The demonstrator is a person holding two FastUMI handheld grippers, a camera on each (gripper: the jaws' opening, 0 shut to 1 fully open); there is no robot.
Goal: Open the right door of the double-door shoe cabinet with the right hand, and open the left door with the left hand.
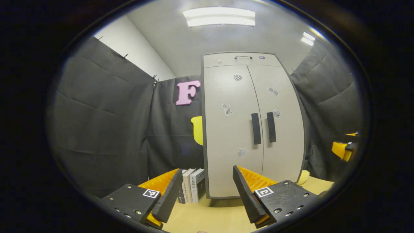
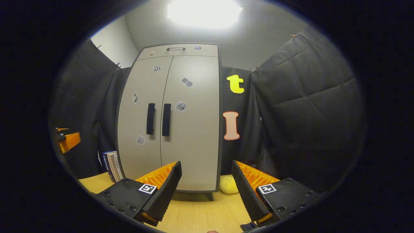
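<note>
A pale grey double-door shoe cabinet (image 1: 245,129) (image 2: 171,123) stands on a wooden table, both doors closed. Two black vertical handles sit side by side at the middle seam: the left door handle (image 1: 256,128) (image 2: 150,118) and the right door handle (image 1: 271,127) (image 2: 166,119). My left gripper (image 1: 203,181) is open, well short of the cabinet and low, in front of its left door. My right gripper (image 2: 207,176) is open too, low before the right door's lower corner. In each view the other gripper (image 1: 344,149) (image 2: 66,139) shows at the edge.
Several books (image 1: 192,185) (image 2: 111,165) stand upright against the cabinet's left side. A yellow soft ball (image 2: 228,184) (image 1: 303,177) lies on the table (image 2: 200,210) by the cabinet's right foot. A small drawer with a metal handle (image 2: 176,48) tops the cabinet. Black cloth walls close in on both sides.
</note>
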